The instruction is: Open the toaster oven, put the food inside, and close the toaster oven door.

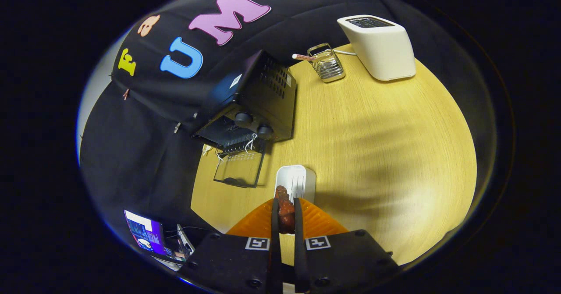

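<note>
Reddish-brown food (285, 210): pinched between the two fingers, upper end poking out just past the fingertips.
Claw (285, 203): nearly closed, both fingers pressed on the food from either side; held above the desk.
Fingers (275, 224): narrow, upright, close together, pointing forward over the wooden desk (372, 145).
Pose: tilted so the desk spreads out ahead and below; claw body with two square markers low in the gripper view.
Tray (297, 182): white, ribbed, on the desk just beyond the fingertips, lower part covered by the food and fingers.
Orange part (320, 221): ribbed, fanning out on both sides behind the fingers; nature hard to tell.
Oven (252, 105): black, at the desk's far left corner, well ahead and left of the claw, two knobs on the front.
Door (239, 169): hanging open, glass pane with dark frame dropped down in front of the cavity, rack edge showing above it.
Oven inside: dark, contents not discernible.
Toaster (380, 46): white, far right side of the desk, well apart from the oven.
Holder (326, 62): small wire basket just left of the toaster, with a striped straw-like stick across it.
Screen (144, 235): lit, low left past the desk edge, partly cut off.
</note>
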Available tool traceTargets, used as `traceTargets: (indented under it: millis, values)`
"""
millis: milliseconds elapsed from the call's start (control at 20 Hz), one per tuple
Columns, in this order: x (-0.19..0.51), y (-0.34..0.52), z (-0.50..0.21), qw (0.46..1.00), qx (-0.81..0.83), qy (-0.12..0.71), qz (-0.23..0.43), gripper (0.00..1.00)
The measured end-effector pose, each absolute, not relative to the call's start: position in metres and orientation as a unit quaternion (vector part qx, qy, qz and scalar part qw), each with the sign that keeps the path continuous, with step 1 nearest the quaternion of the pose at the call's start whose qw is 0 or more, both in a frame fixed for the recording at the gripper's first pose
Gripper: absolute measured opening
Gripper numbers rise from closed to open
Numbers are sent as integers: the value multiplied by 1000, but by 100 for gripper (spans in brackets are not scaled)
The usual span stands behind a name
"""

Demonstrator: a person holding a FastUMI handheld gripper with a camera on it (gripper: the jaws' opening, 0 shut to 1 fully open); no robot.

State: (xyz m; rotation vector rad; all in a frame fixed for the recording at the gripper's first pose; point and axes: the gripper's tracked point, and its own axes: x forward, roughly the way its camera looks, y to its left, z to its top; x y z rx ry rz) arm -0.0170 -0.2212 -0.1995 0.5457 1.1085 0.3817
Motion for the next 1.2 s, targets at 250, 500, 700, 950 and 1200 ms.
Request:
traceTargets:
  millis: [250, 500, 700, 950, 1200]
  values:
    - [-23, -197, -178, 804, 264, 506, 166, 15]
    - [-35, -158, -153, 809, 286, 489, 154, 15]
    - [-45, -130, -141, 811, 307, 478, 140, 15]
    - [-50, -82, -129, 811, 349, 451, 130, 14]
    - [-57, -32, -126, 811, 369, 437, 127, 15]
